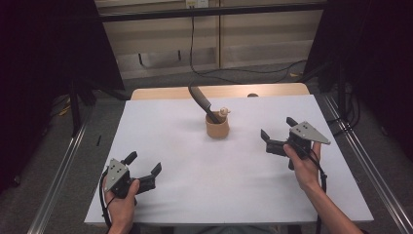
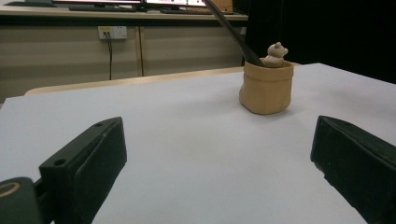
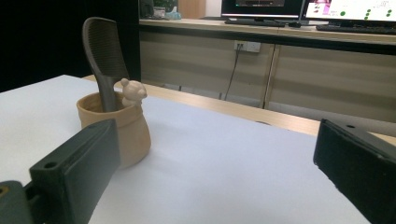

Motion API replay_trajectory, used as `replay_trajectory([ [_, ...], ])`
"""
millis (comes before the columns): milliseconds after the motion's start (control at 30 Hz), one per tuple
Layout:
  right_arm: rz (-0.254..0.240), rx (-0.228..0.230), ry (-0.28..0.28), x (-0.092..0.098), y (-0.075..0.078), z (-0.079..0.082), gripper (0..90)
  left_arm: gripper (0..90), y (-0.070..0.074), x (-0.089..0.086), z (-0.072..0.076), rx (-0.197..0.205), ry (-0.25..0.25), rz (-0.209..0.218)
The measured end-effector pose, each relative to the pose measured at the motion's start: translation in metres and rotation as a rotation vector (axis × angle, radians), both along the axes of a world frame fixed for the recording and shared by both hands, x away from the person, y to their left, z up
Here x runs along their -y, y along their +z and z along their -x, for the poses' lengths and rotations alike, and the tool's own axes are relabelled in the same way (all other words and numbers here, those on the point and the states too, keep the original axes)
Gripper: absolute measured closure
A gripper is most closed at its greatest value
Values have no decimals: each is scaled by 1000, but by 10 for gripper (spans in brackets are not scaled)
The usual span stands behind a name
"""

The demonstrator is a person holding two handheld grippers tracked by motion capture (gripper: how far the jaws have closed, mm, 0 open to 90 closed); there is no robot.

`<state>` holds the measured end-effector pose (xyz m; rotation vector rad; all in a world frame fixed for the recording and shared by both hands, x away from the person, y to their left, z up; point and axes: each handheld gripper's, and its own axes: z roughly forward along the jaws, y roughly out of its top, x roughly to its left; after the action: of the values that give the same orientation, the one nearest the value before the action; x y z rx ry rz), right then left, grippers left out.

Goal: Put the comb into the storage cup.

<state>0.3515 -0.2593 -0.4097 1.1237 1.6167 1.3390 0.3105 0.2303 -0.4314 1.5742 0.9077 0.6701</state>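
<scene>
A tan pot (image 1: 217, 127) with a small bear figure (image 1: 224, 112) on its rim stands at the table's middle back. A dark comb (image 1: 200, 101) leans out of it toward the far left. The pot (image 2: 266, 87) and the comb (image 2: 231, 31) also appear in the left gripper view, and the pot (image 3: 125, 130) with the comb (image 3: 103, 56) in the right gripper view. My left gripper (image 1: 144, 165) rests open near the front left, far from the pot. My right gripper (image 1: 277, 133) hovers open to the right of the pot, holding nothing.
The white table top (image 1: 195, 195) has a wooden strip (image 1: 160, 92) along its far edge. Metal rails (image 1: 63, 165) run along both sides. A black cable (image 1: 195, 53) hangs down the back wall to the floor.
</scene>
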Motion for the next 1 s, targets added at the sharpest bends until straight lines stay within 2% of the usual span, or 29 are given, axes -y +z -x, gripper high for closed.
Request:
replay_trajectory([
  [300, -14, 4, -34, 11, -2, 12, 1, 37, 0, -1, 0, 1, 8, 5],
  [567, -8, -9, -45, 18, -6, 22, 0, 37, 0, 0, 0, 0, 9, 6],
  [1000, -11, -3, -64, 35, -10, 40, 0, 37, 1, -1, 3, 4, 14, -2],
])
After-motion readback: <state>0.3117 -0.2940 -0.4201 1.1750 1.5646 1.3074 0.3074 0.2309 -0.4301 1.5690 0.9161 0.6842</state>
